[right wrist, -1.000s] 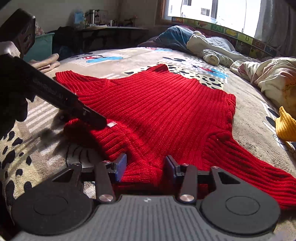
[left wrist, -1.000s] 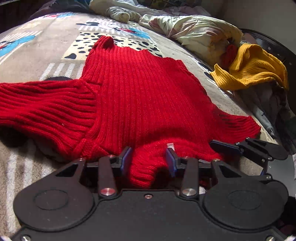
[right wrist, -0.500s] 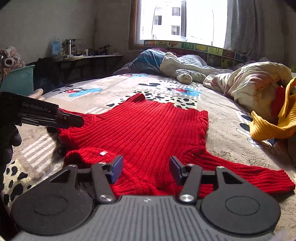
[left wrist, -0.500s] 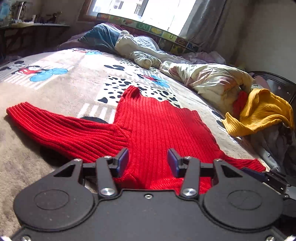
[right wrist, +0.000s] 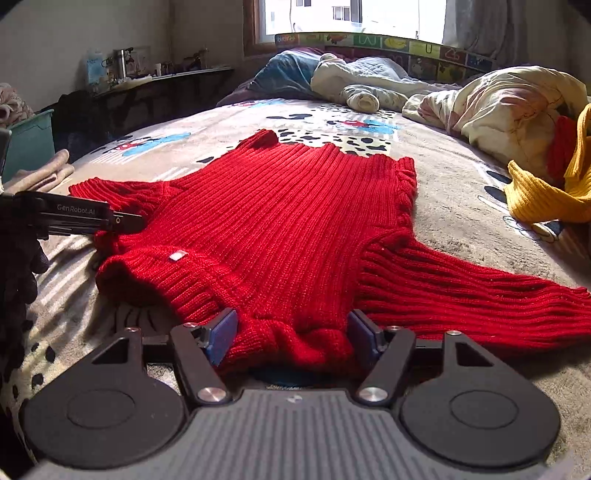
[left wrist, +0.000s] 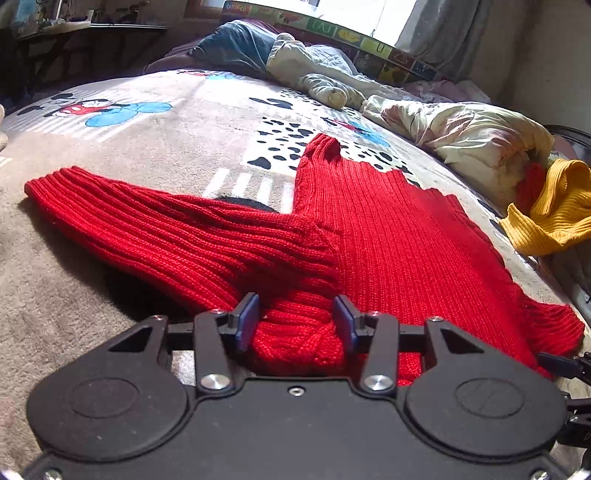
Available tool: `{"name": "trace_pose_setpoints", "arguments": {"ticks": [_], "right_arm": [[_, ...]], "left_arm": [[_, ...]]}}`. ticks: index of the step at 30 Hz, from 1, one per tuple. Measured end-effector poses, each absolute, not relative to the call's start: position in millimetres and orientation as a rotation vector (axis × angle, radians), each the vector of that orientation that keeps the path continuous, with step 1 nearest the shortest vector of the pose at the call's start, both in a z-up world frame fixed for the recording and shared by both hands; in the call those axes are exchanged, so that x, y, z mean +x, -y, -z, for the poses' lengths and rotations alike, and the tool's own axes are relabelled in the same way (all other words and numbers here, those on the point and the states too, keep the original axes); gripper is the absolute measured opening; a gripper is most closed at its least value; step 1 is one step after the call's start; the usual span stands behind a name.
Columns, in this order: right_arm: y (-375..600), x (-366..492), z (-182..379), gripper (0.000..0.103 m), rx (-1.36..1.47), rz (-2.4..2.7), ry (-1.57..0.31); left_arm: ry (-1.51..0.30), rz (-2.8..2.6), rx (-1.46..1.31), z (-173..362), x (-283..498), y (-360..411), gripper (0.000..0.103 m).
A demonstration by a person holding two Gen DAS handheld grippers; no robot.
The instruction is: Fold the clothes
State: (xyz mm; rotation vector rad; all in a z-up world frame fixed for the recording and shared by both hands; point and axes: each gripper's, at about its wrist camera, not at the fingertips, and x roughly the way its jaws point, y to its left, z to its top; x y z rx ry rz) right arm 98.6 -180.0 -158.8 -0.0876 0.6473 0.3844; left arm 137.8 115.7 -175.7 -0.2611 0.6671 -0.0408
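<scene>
Red sweater, small white tag (blank), left tongs marked "GenRobot.AI"

Each view is being taken from low behind a gripper, close over the near edge of the sweater, facing along the bed toward the window. The sweater, bedding and yellow garment are being shared by both views.

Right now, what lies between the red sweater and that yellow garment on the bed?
Only bare printed blanket separates the red sweater from the yellow garment; the right wrist view shows that stretch best.
</scene>
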Motion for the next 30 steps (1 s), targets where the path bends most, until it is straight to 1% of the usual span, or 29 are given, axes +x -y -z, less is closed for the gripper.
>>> {"name": "trace_pose_setpoints", "arguments": {"ticks": [1,3,5,7,8,10,11,12,15,17,18,19,21,23,24,25,26,28,30], "right_arm": [[181.5,95.3,155.7,0.064,-0.089,-0.383,-0.637],[188.6,83.1,148.4,0.065,-0.072,-0.361,-0.593],[205.1,74.8,145.0,0.065,0.042,-0.313,-0.592],[221.3,71.3,147.1,0.065,0.184,-0.282,-0.615],[230.8,71.8,153.0,0.065,0.276,-0.263,-0.652],[243.2,75.3,169.6,0.066,0.41,-0.232,-0.734],[247.9,74.1,174.7,0.065,0.451,-0.231,-0.729],[249.3,73.0,177.0,0.065,0.466,-0.23,-0.725],[249.6,73.6,173.1,0.065,0.518,-0.207,-0.728],[253.9,72.5,173.1,0.065,0.591,-0.195,-0.717],[251.6,71.9,170.7,0.066,0.568,-0.191,-0.702],[247.9,71.3,167.4,0.065,0.527,-0.186,-0.684],[236.4,70.3,157.3,0.06,0.418,-0.207,-0.61],[219.2,72.6,147.8,0.053,0.292,-0.251,-0.525],[209.2,76.7,144.8,0.052,0.226,-0.276,-0.505],[200.2,82.4,145.4,0.049,0.174,-0.303,-0.514],[189.9,89.3,150.8,0.047,0.108,-0.308,-0.563],[177.2,98.0,166.3,0.05,0.021,-0.304,-0.667],[168.7,94.0,165.9,0.051,-0.05,-0.287,-0.658]], "left_arm": [[-0.674,0.044,-0.262,170.3,139.1,-115.5,0.043],[-0.624,0.064,-0.359,156.5,132.1,-119.2,0.043],[-0.58,0.095,-0.431,150.5,122.7,-116.5,0.043],[-0.574,0.124,-0.425,154.2,117.4,-105.0,0.044],[-0.584,0.138,-0.409,158.7,116.1,-98.1,0.046],[-0.669,0.156,-0.327,178.2,119.9,-78.2,0.049],[-0.669,0.162,-0.228,187.0,118.3,-65.3,0.053],[-0.629,0.167,-0.132,189.5,113.7,-54.3,0.054],[-0.625,0.142,-0.093,174.4,108.9,-46.0,0.054],[-0.56,0.16,-0.069,164.6,95.7,-39.4,0.055],[-0.524,0.178,-0.044,162.9,87.9,-34.2,0.055],[-0.536,0.2,-0.004,168.2,84.1,-27.2,0.055],[-0.612,0.209,0.062,189.9,82.1,-16.2,0.056],[-0.591,0.214,0.027,192.7,79.7,-21.8,0.057],[-0.629,0.219,-0.018,187.8,85.8,-27.6,0.058],[-0.664,0.222,-0.057,182.7,91.6,-32.8,0.058],[-0.69,0.217,-0.066,177.3,95.0,-35.4,0.058],[-0.656,0.16,-0.056,166.4,90.4,-38.2,0.056],[-0.6,0.102,-0.072,165.9,82.2,-45.3,0.056]]}}
